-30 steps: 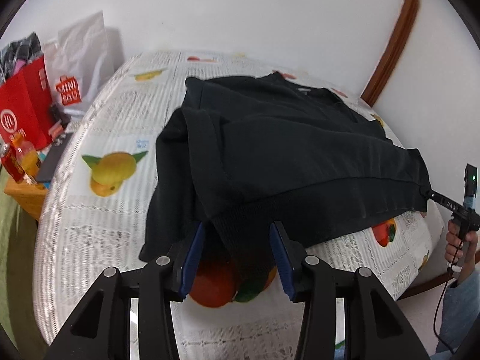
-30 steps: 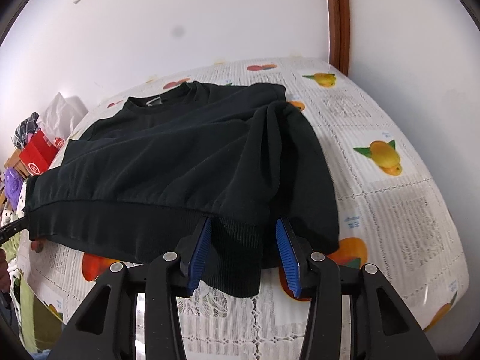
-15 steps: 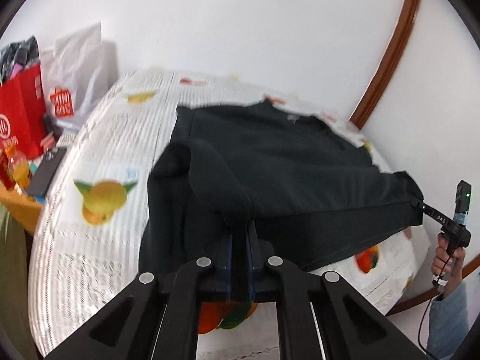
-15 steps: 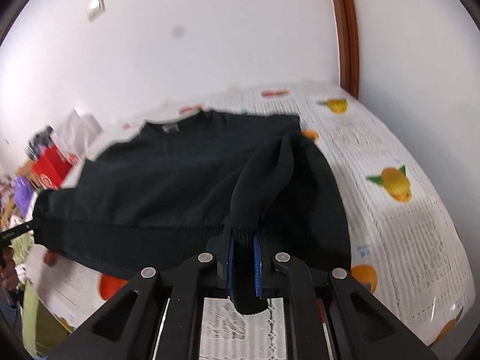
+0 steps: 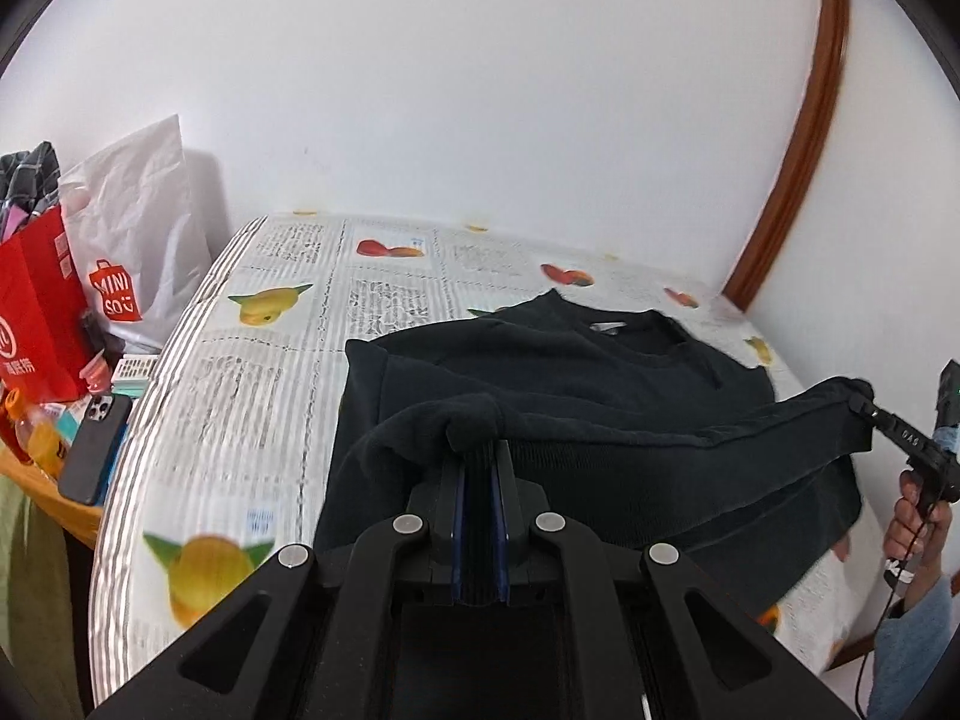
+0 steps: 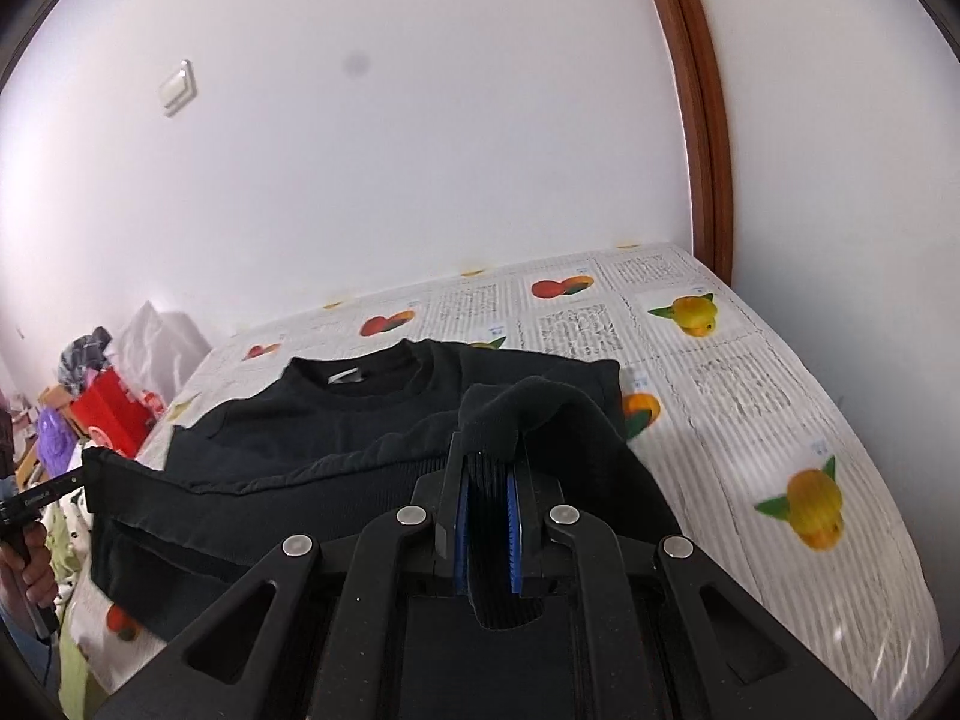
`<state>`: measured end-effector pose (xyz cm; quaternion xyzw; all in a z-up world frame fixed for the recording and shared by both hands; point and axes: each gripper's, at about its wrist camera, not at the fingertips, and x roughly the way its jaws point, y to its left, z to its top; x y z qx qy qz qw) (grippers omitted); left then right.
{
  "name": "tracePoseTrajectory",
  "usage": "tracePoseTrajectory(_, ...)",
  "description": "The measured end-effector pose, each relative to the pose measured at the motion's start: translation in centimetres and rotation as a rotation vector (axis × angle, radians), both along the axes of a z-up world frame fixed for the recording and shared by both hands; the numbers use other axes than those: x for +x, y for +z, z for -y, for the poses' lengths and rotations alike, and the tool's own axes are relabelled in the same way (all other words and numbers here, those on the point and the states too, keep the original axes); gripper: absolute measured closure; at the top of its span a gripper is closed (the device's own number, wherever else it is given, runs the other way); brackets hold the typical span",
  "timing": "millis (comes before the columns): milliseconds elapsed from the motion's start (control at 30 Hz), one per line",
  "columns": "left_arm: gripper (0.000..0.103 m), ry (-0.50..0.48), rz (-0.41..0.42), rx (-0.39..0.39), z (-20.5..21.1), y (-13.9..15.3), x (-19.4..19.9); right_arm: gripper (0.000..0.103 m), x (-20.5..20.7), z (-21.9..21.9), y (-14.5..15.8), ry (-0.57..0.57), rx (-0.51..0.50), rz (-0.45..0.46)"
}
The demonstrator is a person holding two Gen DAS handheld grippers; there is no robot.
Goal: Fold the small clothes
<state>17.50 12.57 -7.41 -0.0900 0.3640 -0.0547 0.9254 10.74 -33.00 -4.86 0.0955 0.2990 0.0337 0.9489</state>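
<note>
- Left wrist view: your left gripper [image 5: 478, 468] is squeezed tight on the ribbed bottom edge of the black sweater [image 5: 600, 378]. That edge is lifted up off the fruit tablecloth [image 5: 252, 372]; the collar end lies flat on the cloth, toward the wall. Your other hand [image 5: 915, 516] shows past the sweater's far corner.
- The danger: pull one corner harder than the other and the fold will land crooked.
- Right wrist view: your right gripper [image 6: 487, 480] pinches the other bottom corner, pads shut on the cloth. It points down toward the sweater's collar [image 6: 360, 375].
- The lifted edge sags between both grippers. It may bunch underneath, though the blur makes this hard to judge.
</note>
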Motion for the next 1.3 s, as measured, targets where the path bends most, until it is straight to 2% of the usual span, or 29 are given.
tracePoseTrajectory(167,0.095,0.024,-0.070,0.013,-0.4,-2.3,3.4,0.093,3.6,0.1,-2.3,-0.024,-0.016,-0.047)
tracePoseTrajectory(400,0.092,0.032,-0.144,0.038,-0.3,-4.8,5.2,0.092,6.7,0.4,-6.3,-0.063,-0.070,-0.170)
tracePoseTrajectory(533,0.088,0.015,-0.158,0.050,-0.1,-4.5,4.7,0.088,6.2,0.2,-5.9,-0.071,-0.093,-0.193)
tracePoseTrajectory(600,0.079,0.004,-0.155,0.068,0.0,-4.1,4.0,0.082,5.1,0.0,-5.0,-0.067,-0.105,-0.186)
tracePoseTrajectory(667,0.073,-0.014,-0.132,0.087,0.2,-3.6,2.8,0.074,3.9,-0.4,-4.0,-0.057,-0.129,-0.180)
tracePoseTrajectory(700,0.072,-0.028,-0.122,0.096,0.3,-3.4,2.0,0.071,3.2,-0.6,-3.6,-0.049,-0.140,-0.176)
tracePoseTrajectory(800,0.072,-0.066,-0.123,0.093,0.8,-3.3,0.1,0.070,1.5,-1.1,-3.0,-0.014,-0.125,-0.176)
tracePoseTrajectory(967,0.072,-0.161,-0.153,0.032,2.0,-4.1,-2.0,0.070,-0.2,-2.4,-4.5,0.067,-0.076,-0.231)
tracePoseTrajectory(1100,0.072,-0.185,-0.168,0.085,4.0,-5.0,-1.5,0.070,0.7,-4.2,-7.2,0.101,-0.112,-0.316)
tracePoseTrajectory(1200,0.066,-0.156,-0.186,0.138,4.9,-5.5,0.0,0.070,1.5,-5.3,-8.0,0.078,-0.181,-0.325)
tracePoseTrajectory(1300,0.063,-0.143,-0.175,0.186,5.8,-6.1,1.5,0.070,3.0,-6.0,-8.3,0.052,-0.199,-0.331)
